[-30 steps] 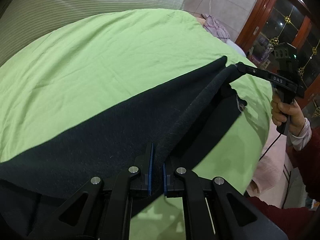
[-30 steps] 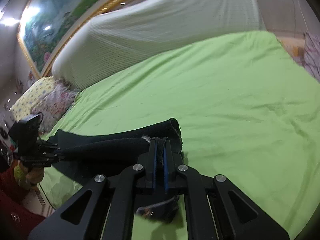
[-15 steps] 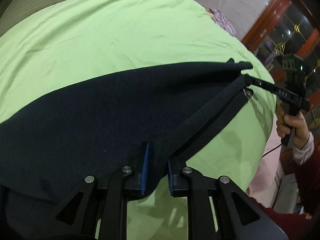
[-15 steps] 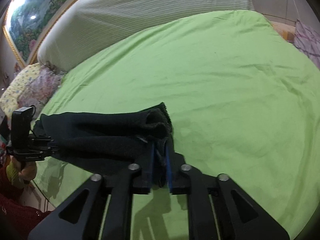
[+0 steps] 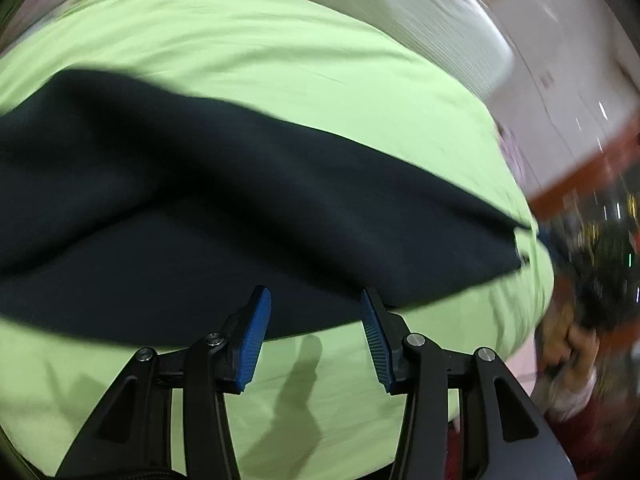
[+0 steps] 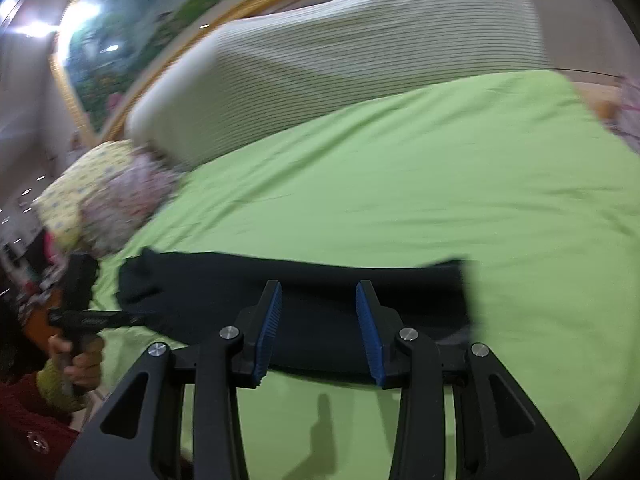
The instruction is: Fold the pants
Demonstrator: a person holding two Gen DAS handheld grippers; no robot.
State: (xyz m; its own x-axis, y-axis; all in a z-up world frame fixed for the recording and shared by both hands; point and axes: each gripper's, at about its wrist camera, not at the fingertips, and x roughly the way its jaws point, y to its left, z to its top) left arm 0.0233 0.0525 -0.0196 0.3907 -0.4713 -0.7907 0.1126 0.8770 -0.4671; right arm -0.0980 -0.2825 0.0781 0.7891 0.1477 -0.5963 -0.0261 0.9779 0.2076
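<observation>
Right wrist view shows the dark pants [image 6: 304, 296] lying as a long folded band on the green bed [image 6: 440, 184], near its front edge. Both the right hand-held gripper [image 6: 318, 328] and the left hand-held gripper [image 5: 316, 340] are released, holding nothing. Judging by the length, 1 lengthwise fold looks done; crosswise folds remain.

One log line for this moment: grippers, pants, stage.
left gripper: open, empty | right gripper: open, empty | pants: flat strip on bed | stage: released
</observation>
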